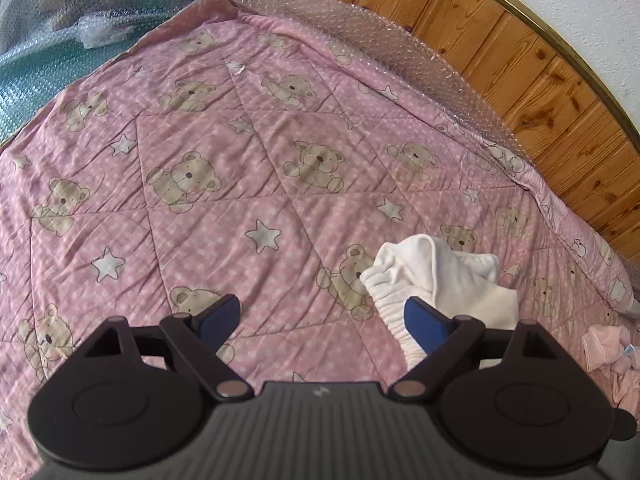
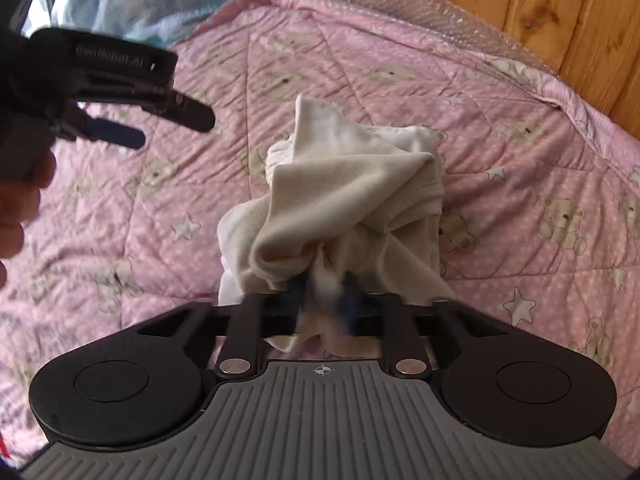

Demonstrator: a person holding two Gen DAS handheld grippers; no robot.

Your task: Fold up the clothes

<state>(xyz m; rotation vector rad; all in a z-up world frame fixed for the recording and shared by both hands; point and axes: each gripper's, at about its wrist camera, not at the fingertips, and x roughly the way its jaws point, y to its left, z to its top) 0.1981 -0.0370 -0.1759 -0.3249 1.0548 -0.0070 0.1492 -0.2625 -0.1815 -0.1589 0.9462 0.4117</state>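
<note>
One cream garment (image 2: pixel 352 200) on my teddy-bear quilt (image 1: pixel 240 168): my right gripper (image 2: pixel 326 296) pinches it; my left gripper (image 1: pixel 322 320) gapes wide, empty.

Left gripper (image 1: pixel 320 316): fingers spread wide, nothing between them, raised and pointing forward.
Right gripper (image 2: pixel 326 294): fingers drawn close together, clamped.
Left hand (image 2: pixel 18 208): wrapped around its gripper's handle, at the frame's left edge.
</note>
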